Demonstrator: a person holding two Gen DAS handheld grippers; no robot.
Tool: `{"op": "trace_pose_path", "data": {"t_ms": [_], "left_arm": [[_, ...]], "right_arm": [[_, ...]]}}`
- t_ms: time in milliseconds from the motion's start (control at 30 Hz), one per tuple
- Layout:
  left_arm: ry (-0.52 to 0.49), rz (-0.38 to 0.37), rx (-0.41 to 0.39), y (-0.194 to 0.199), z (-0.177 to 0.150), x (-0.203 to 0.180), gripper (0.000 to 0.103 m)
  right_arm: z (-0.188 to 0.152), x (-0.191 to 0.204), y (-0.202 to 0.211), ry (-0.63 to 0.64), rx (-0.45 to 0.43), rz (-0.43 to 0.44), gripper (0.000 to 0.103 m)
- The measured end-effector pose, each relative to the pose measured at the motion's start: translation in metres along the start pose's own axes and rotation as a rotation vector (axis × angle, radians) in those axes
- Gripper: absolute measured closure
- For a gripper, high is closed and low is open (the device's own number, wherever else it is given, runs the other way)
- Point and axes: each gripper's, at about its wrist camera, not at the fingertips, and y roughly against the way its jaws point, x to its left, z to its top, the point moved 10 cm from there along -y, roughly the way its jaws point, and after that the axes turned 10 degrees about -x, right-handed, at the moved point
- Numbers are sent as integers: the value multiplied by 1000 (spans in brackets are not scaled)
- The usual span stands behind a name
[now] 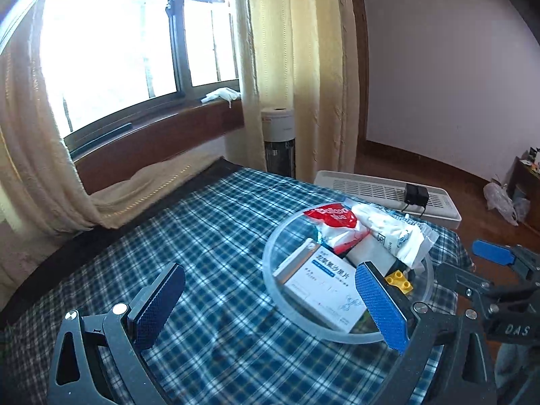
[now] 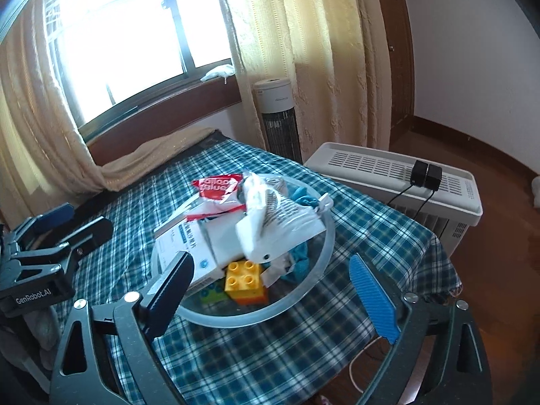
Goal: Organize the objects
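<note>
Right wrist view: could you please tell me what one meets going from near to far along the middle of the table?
Yellow toy brick → white medicine box → red-and-white packet → bare checked tablecloth → beige curtain hem lying on the table's far edge.

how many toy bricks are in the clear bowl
1 for certain: a yellow brick at the near side of the clear bowl, beside the white medicine box. It sits on an orange layer that may be a second brick; the packets piled above could hide more.

Home room: curtained window (image 1: 135,44), plaid-covered table (image 1: 209,236), tower fan (image 2: 278,114), wood floor (image 2: 499,236).
</note>
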Motion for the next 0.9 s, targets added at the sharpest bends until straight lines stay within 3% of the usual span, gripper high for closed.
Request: {"op": "trace_pose_path", "data": {"t_ms": [433, 900], "left_arm": [[1, 15, -46, 17, 10, 7, 0], [-13, 17, -3, 13, 0, 2, 0]], "right_arm": [[-8, 30, 10, 67, 6, -7, 6], [-22, 30, 4, 136, 49, -37, 2]]}}
